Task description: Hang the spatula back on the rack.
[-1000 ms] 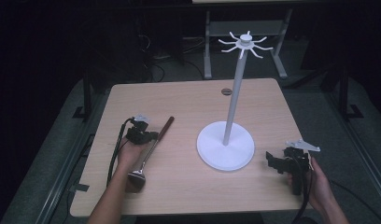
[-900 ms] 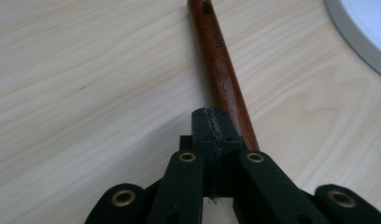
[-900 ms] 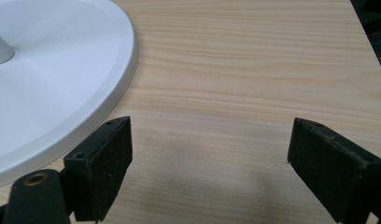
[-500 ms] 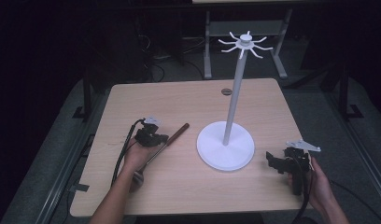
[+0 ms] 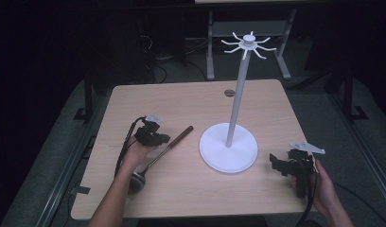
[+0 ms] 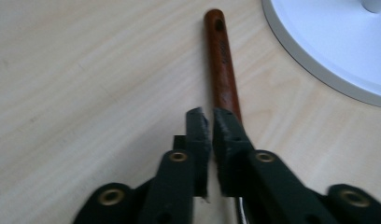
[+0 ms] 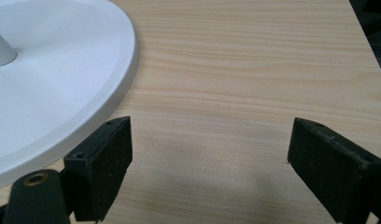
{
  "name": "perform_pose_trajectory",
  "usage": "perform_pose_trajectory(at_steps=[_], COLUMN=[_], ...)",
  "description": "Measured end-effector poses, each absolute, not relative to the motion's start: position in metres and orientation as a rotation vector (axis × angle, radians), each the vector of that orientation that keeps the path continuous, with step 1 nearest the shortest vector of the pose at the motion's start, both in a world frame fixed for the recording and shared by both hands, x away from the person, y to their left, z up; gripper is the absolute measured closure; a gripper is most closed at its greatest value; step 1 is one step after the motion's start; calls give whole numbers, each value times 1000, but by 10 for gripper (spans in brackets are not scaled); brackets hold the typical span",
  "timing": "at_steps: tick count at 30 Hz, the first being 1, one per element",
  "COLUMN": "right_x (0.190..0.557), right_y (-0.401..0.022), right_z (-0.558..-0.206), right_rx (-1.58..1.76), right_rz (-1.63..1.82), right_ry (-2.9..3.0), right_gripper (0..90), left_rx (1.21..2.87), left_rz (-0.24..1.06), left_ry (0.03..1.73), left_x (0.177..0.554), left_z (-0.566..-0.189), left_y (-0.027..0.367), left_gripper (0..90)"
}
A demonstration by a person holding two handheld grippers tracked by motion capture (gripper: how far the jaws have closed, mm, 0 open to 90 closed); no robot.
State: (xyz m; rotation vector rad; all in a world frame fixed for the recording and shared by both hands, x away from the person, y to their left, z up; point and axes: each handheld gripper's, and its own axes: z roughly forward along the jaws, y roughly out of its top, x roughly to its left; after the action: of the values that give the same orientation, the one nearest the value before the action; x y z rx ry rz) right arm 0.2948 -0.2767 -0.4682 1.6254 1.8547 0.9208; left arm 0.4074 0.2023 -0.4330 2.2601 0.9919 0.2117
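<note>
One ladle (image 5: pixel 159 153) lies slantwise on the table (image 5: pixel 181 99), its brown wooden handle pointing toward the one white stand (image 5: pixel 229 151) and its metal bowl near the table's front edge. There are two grippers, one in each hand. The left gripper (image 5: pixel 155 137) sits over the ladle's shaft; its jaws have just been opening a little, leaving a narrow slit between them. The left gripper view brings the handle (image 6: pixel 223 70) close: it runs up from under one jaw tip, with a hole near its end, and nothing is pinched in the slit, so the left gripper (image 6: pixel 210 123) is released. The right gripper (image 5: pixel 282 165) rests near the stand's round base, jaws spread wide and empty. The right gripper view shows bare wood between its jaws and the base's rim (image 7: pixel 128 70) just beside one of them. The stand's tall pole carries a ring of hooks on top and rises between the two hands.
</note>
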Motion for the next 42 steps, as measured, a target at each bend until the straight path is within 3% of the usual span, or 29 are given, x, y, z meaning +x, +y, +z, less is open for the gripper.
perform_pose_trajectory(at_steps=[6,16,27,42], right_x=[296,295,295,295], right_y=[-276,-277,-277,-278], right_z=[-469,-468,-468,-467], right_rx=[1629,1629,1632,1631], right_rz=[922,924,926,925], right_ry=[1854,1852,1848,1848], right_gripper=[133,133,133,133], left_rx=[2362,2604,2745,2783], left_rz=[231,114,94,62], left_ry=[993,1034,1051,1059], left_x=[409,429,440,443], left_z=[-415,-405,-422,-434], left_y=[191,160,137,134], left_gripper=[698,624,634,705])
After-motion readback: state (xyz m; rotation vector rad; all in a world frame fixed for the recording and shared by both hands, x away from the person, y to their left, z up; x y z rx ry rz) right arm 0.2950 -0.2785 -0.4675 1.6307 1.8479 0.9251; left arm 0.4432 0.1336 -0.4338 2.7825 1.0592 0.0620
